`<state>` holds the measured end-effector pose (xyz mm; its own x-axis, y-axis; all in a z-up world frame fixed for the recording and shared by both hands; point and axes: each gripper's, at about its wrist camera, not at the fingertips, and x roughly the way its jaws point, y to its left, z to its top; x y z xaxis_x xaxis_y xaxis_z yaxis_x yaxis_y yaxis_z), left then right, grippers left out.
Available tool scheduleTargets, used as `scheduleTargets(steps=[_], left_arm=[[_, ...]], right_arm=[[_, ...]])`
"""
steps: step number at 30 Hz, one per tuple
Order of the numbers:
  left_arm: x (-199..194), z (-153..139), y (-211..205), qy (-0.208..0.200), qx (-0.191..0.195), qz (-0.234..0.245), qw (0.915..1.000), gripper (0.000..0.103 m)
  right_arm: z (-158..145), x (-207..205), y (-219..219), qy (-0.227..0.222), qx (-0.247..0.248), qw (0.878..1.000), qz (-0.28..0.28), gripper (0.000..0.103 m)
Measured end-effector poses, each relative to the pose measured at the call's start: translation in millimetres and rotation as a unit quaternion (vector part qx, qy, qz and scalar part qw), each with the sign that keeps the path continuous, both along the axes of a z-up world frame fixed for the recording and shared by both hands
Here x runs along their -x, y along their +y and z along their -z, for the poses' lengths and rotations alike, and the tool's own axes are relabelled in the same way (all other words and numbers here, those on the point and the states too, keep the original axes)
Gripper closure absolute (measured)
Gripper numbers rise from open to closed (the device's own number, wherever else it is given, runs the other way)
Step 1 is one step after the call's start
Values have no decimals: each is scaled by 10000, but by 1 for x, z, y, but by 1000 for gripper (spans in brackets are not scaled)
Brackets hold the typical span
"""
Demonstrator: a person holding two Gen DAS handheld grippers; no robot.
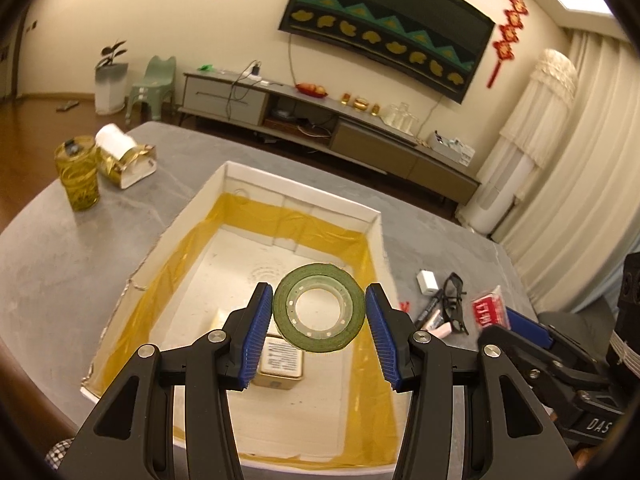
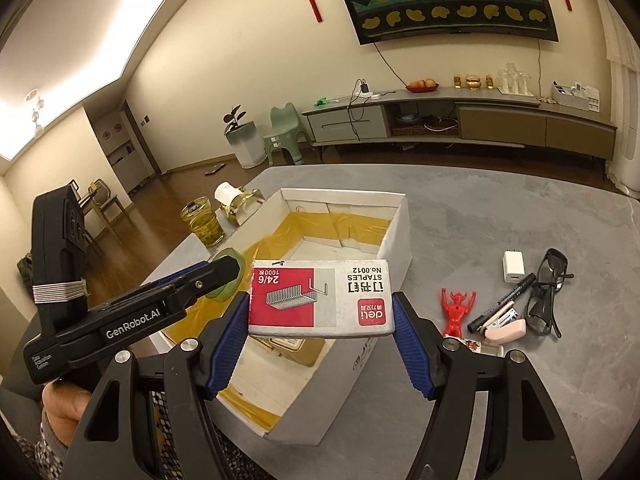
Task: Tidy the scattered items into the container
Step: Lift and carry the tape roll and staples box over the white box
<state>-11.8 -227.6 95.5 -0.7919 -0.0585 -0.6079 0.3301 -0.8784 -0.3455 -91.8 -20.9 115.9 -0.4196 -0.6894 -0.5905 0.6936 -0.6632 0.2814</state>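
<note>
Two tongs loaded | left [image 1: 319,314]: tape roll [image 1: 319,306] | right [image 2: 320,312]: staples box [image 2: 320,298]

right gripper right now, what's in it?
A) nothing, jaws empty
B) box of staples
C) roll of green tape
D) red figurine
B: in the right wrist view the right gripper clamps the box of staples between its blue pads, over the white box; the roll of green tape sits in the left gripper.
</note>
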Motion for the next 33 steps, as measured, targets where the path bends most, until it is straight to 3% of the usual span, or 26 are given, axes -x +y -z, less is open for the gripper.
scheduleTargets(steps=[13,21,33], left_arm=[[-6,21,-40,-83,-371,-253,9990,53],[-5,32,-59,-135,-673,-279,9973,53],[10,21,-68,-100,-717,-249,9971,53]], right_arm=[[-9,1,-41,139,-213,9996,-111,33],[-6,22,-63,-83,-406,9991,-133,33],[-10,36,-93,-156,-542,9979,-312,33]])
